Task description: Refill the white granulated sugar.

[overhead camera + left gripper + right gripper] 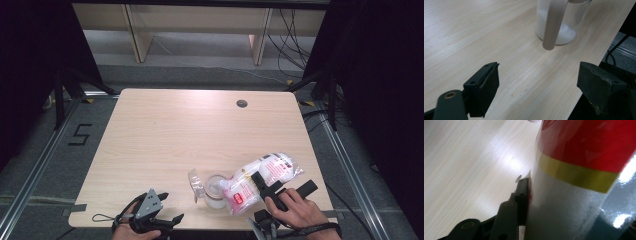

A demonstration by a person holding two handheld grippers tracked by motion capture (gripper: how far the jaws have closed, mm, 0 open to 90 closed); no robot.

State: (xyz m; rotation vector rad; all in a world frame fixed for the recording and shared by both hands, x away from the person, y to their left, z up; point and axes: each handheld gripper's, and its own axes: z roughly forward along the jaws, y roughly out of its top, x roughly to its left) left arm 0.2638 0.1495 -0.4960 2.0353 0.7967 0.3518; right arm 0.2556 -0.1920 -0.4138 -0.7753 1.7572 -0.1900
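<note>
Now the right gripper (266, 186) has its fingers clamped on the bag (260, 181), tilting it mouth-down over the jar (215, 189) near the counter's (165, 135) front edge. Left gripper (167, 207) rests at the front-left, fingers spread wide with nothing between them, pointing at the jar.

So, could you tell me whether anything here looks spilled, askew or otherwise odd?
Nothing looks spilled. The bag of white granules is tipped sideways in the right gripper, its mouth over the clear jar, which already holds some. The left gripper rests open at the table edge.
</note>
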